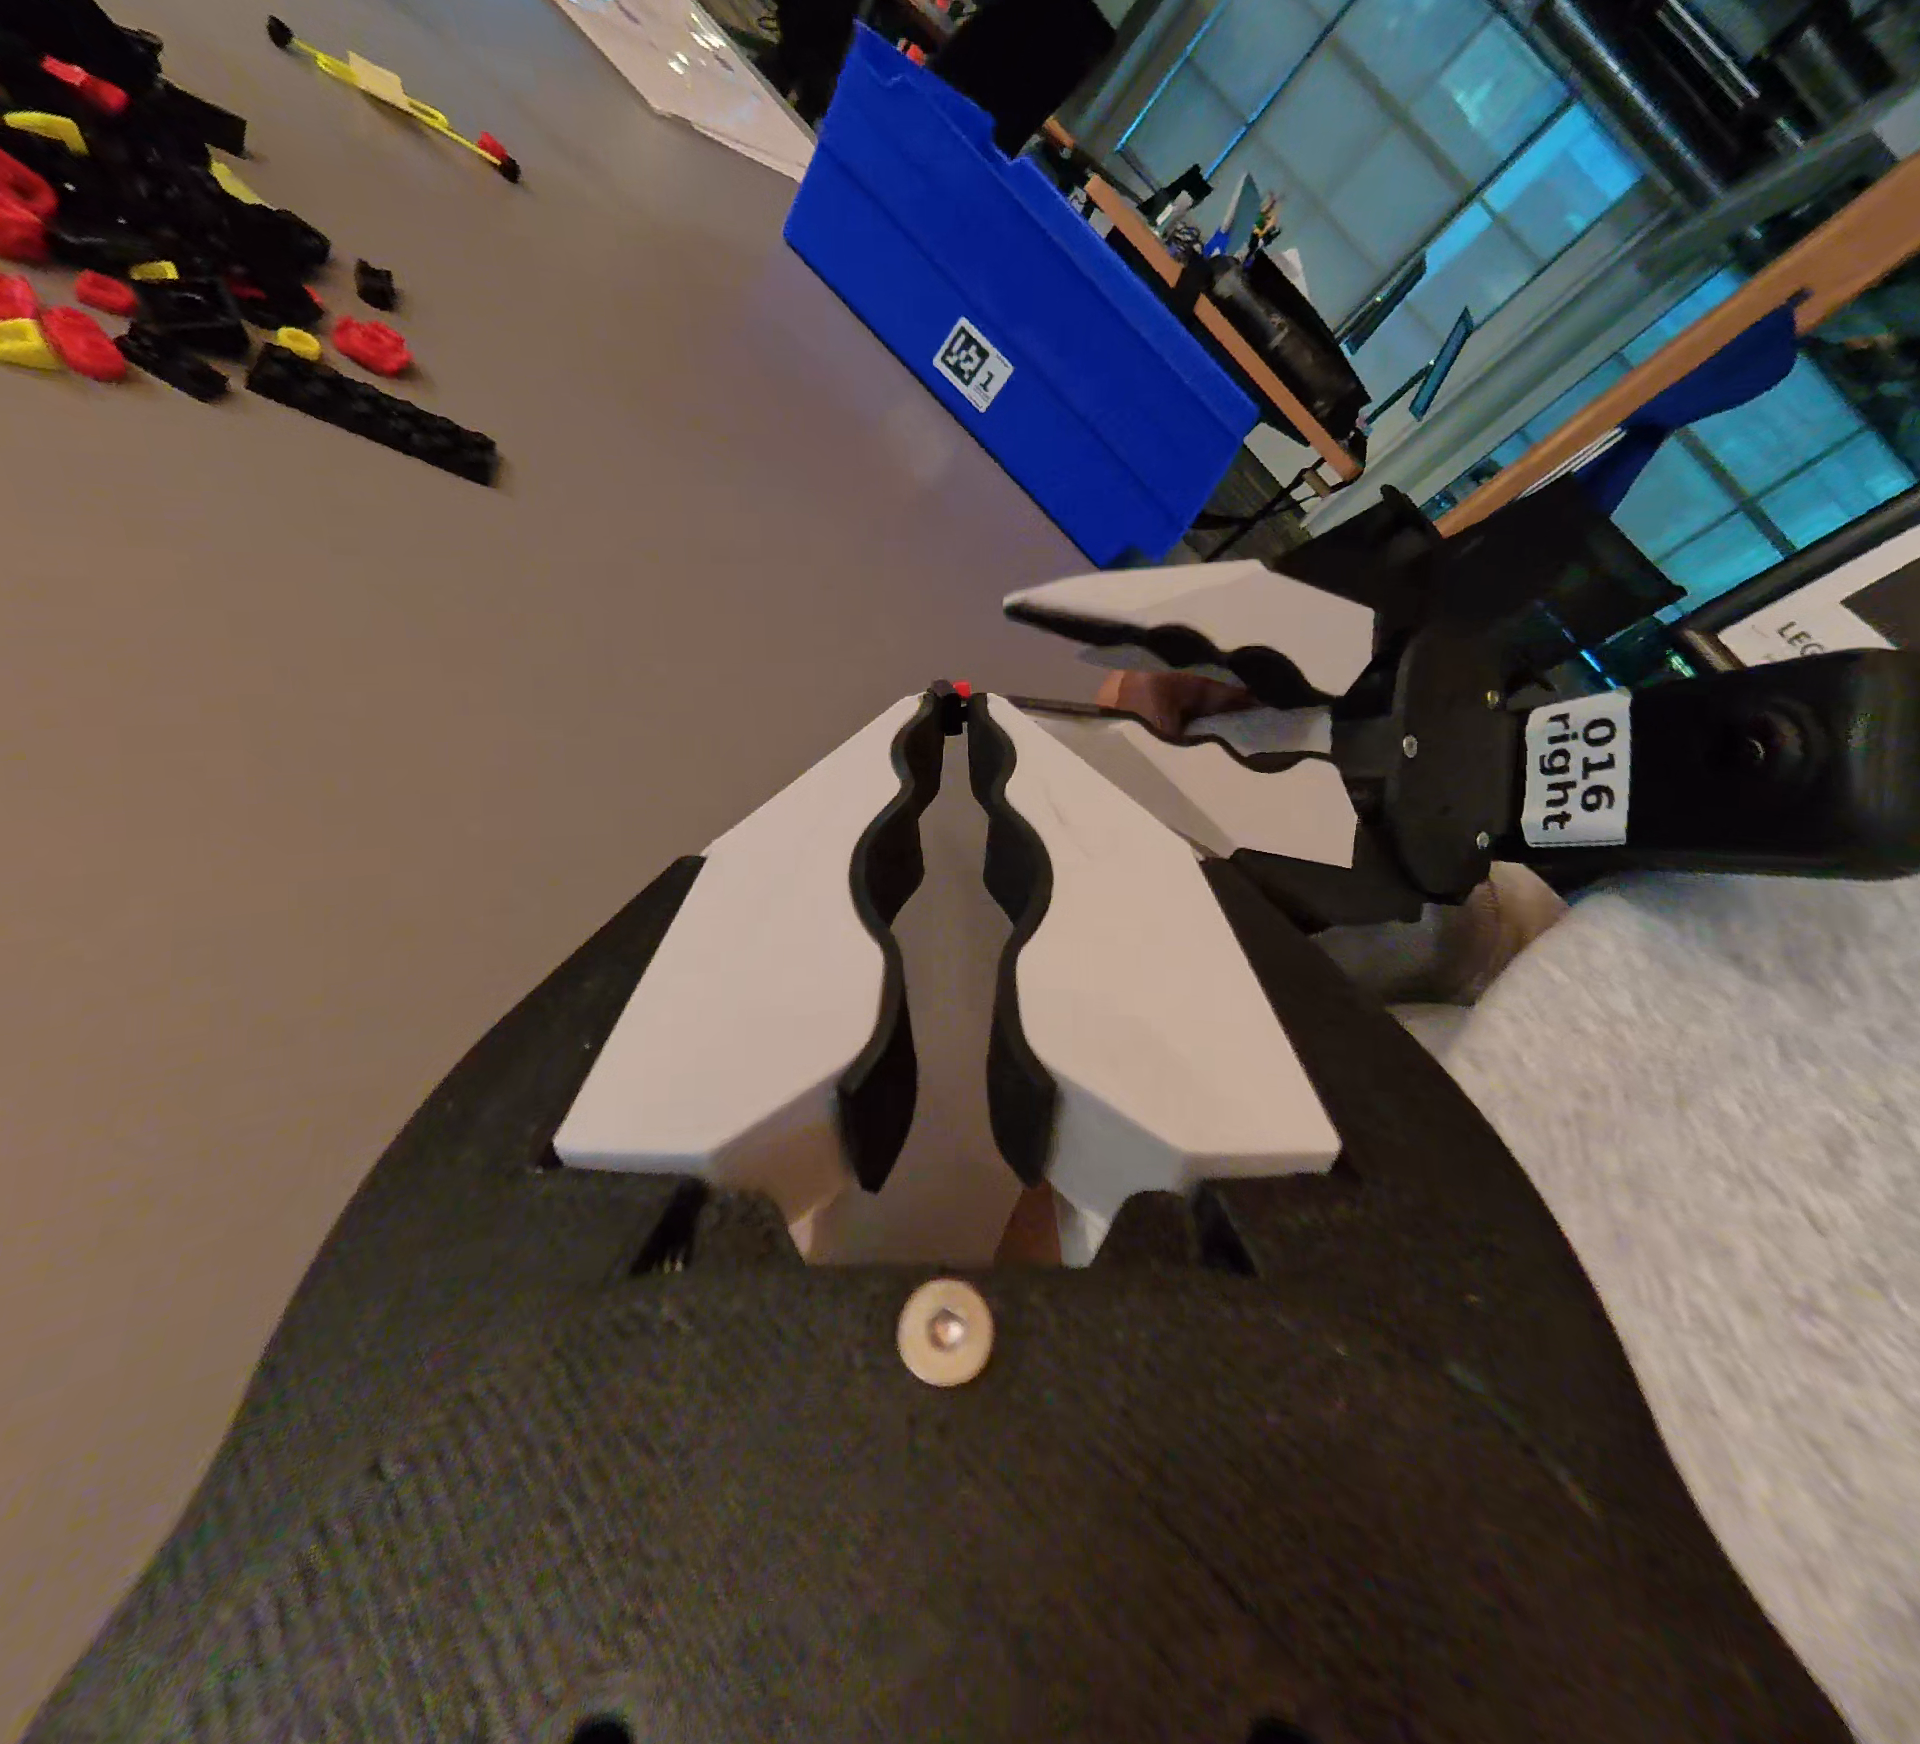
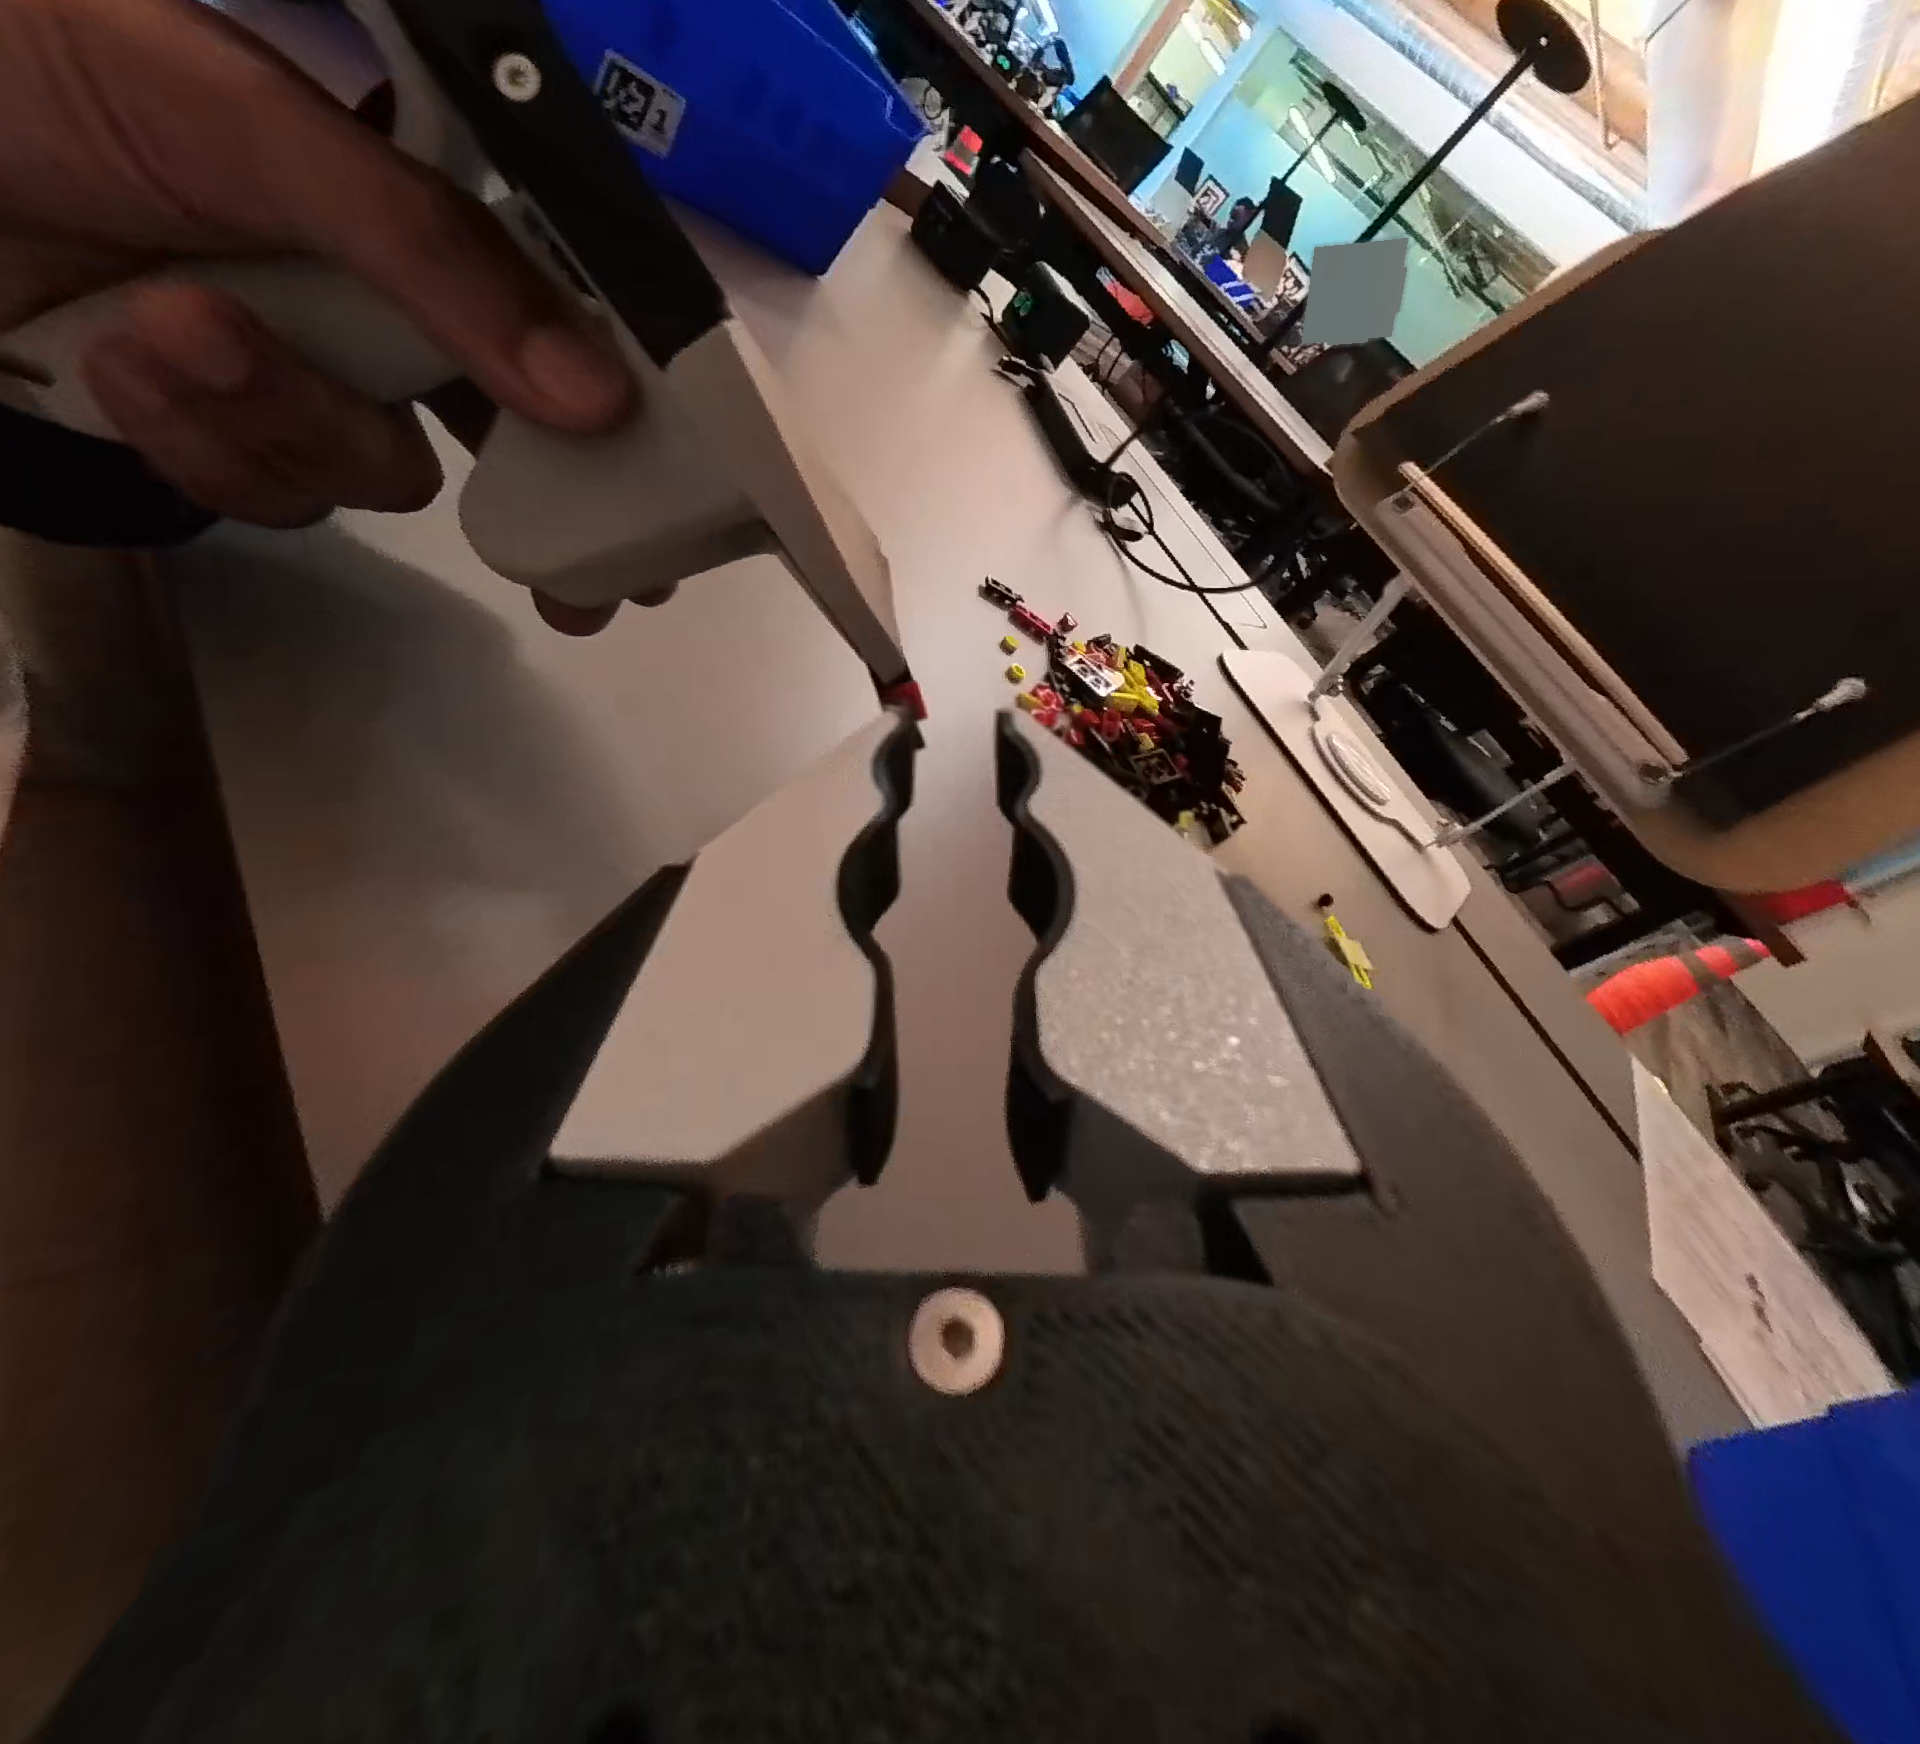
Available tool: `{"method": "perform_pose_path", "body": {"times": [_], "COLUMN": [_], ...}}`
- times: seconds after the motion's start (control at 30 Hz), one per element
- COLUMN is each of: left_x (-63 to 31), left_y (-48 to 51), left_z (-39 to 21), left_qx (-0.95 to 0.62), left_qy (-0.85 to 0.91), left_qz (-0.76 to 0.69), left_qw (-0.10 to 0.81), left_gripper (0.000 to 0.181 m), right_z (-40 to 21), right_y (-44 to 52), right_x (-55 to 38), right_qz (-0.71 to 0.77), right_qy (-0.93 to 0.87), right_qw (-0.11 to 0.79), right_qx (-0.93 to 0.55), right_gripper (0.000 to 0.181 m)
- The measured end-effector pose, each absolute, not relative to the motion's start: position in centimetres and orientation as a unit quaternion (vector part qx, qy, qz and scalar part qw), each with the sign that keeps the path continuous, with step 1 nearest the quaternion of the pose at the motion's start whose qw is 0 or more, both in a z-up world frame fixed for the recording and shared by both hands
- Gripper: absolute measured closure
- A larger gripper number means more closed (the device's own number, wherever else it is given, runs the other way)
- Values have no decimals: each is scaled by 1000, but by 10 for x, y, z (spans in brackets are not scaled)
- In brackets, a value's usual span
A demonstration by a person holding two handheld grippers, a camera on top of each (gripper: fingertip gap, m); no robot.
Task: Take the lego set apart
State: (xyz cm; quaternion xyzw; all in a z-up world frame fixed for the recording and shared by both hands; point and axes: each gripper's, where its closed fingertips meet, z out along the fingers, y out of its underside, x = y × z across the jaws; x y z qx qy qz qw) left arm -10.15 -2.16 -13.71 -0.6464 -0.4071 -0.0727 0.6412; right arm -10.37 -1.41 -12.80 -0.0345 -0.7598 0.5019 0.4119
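Lego, a tiny red-and-black piece (image 1: 954, 695), sits pinched at the very tips of my left gripper (image 1: 954, 707), whose white fingers with wavy black pads are drawn together on it. In the right wrist view the same piece (image 2: 902, 693) shows as a red speck at the end of that gripper (image 2: 896, 692), held up off the tabletop (image 1: 520, 759). A hand (image 2: 239, 260) wraps the left gripper's pale handle.

My right gripper (image 2: 958, 730) has its fingers apart with nothing between them; one fingertip (image 2: 902, 730) is just beside the held piece, though I cannot tell whether it touches. From the left wrist view the right gripper (image 1: 1070, 645) lies to one side of my left one, its fingers spread, with a white label on its black body.

Farther out on the grey tabletop lies the pile of loose lego pieces (image 2: 1138, 723), black, red and yellow, well apart from both grippers. In the left wrist view this pile (image 1: 156, 240) spreads toward the tabletop's left side, with a long black plate (image 1: 374, 416) at its near edge. A thin yellow rod with dark ends (image 1: 400, 96) lies alone beyond it. A blue bin (image 1: 997, 302) with a small printed tag stands at the far edge of the tabletop.
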Motion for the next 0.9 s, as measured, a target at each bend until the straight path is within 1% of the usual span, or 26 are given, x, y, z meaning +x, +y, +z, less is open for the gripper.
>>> {"method": "perform_pose_path", "body": {"times": [0.1, 0.33, 0.47, 0.67, 0.9], "left_x": [-102, -102, -101, -102, -108], "left_y": [-18, -15, -12, -13, -12], "left_z": [-137, -139, -141, -144, -150], "left_qx": [-644, -649, -658, -660, -690], "left_qy": [-412, -413, -408, -408, -403], "left_qz": [-68, -61, -59, -60, 37], "left_qw": [641, 635, 630, 628, 600], "left_gripper": [177, 177, 177, 177, 177], "right_z": [-135, -141, -142, -146, -152], "right_y": [-16, -19, -20, -21, -19], "right_x": [-103, -102, -103, -103, -107], "right_qz": [477, 454, 451, 439, 414], "right_qy": [-772, -780, -782, -796, -817], "right_qw": [419, 430, 429, 417, 401], "right_qx": [-18, 1, 0, -2, -24], "right_gripper": [175, 169, 174, 175, 177]}}
